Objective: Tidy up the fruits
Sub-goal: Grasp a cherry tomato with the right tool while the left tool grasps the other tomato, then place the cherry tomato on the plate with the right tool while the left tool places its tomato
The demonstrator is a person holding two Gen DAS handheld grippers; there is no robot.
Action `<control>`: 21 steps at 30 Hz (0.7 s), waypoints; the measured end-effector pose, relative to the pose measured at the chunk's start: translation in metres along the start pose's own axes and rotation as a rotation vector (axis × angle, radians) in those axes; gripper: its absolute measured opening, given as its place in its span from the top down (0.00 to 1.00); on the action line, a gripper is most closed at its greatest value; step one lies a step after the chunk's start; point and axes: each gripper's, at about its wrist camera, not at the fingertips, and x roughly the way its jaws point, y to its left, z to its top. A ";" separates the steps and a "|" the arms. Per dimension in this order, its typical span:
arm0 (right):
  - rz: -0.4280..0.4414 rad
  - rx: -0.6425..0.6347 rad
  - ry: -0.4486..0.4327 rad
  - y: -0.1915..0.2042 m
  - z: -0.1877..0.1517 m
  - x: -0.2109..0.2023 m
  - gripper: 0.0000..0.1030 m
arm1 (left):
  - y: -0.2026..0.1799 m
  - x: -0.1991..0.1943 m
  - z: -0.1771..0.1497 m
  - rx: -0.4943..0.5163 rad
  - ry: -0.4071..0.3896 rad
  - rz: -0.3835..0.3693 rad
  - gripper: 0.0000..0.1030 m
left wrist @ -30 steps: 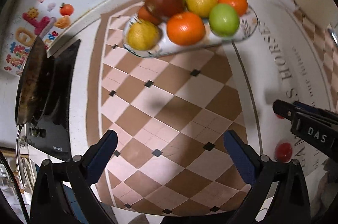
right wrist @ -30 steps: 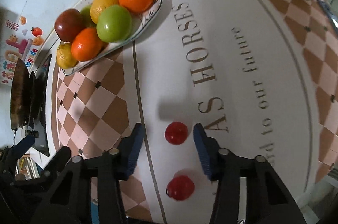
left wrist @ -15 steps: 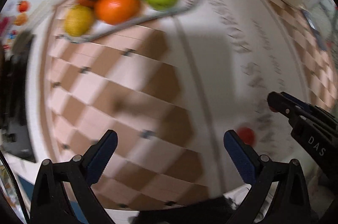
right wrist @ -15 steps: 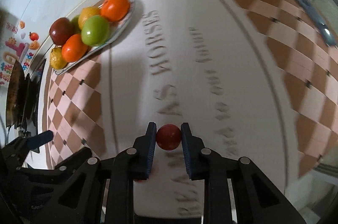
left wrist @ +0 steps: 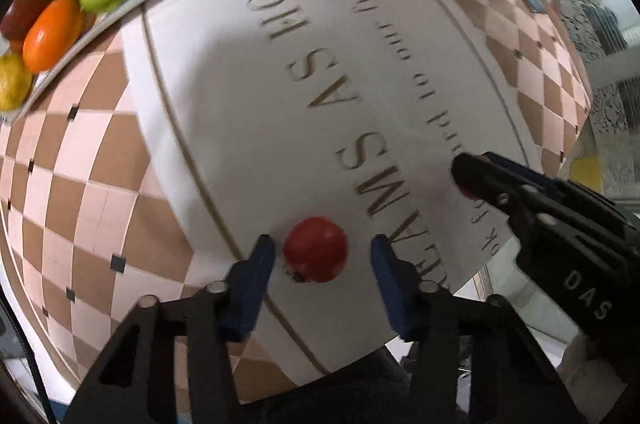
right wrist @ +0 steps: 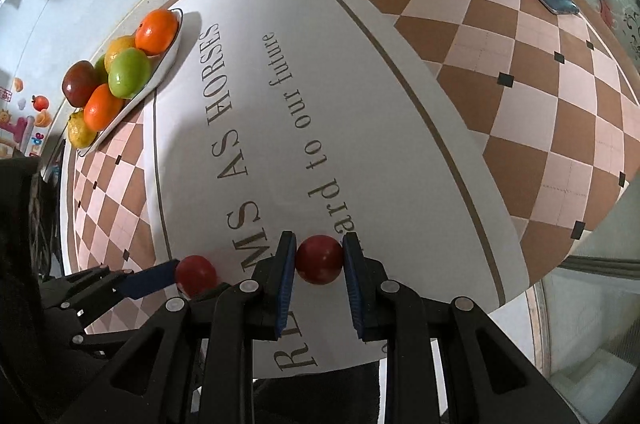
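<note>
Simultaneously, both grippers work at the near edge of the table [right wrist: 520, 72], on the white lettered band of its cloth. Right gripper [right wrist: 319, 260]: jaws narrowed onto a small red fruit [right wrist: 319, 259], both blue pads touching its sides, so it is gripped though apparently not yet lifted clear. Left gripper [left wrist: 322, 256]: jaws spread wide around a second small red fruit [left wrist: 315, 249], which lies on the cloth between the pads; a gap shows on each side, larger on the right. In the right wrist view this second fruit sits just beside the left gripper's blue fingertip [right wrist: 150, 278], close to the right gripper's linkage. Plate [right wrist: 160, 74], at the far left edge of the table: already loaded with oranges, a green apple [right wrist: 129, 77], a dark red apple and yellow fruits, so little bare surface remains. Judged step: securing the two small fruits for transfer to the plate. To do it well, centre the left jaws so both pads meet the fruit together; a one-sided contact would likely roll it toward the near edge. Close gently, since the fruit may be soft, then raise the two grippers apart from one another to avoid their linkages colliding.
</note>
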 end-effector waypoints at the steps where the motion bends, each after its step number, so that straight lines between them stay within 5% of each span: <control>1: -0.001 -0.002 0.000 0.001 0.000 0.000 0.75 | -0.002 0.001 0.000 0.006 -0.001 0.005 0.66; 3: -0.005 -0.012 -0.004 0.005 0.002 0.000 0.75 | -0.008 0.001 0.001 0.012 -0.008 0.005 0.74; 11: 0.007 -0.051 -0.031 0.020 0.010 -0.011 0.75 | -0.004 -0.013 0.008 -0.021 -0.055 -0.004 0.74; 21: 0.117 -0.083 -0.062 0.056 0.044 -0.022 0.75 | 0.078 -0.076 0.018 -0.233 -0.186 -0.087 0.74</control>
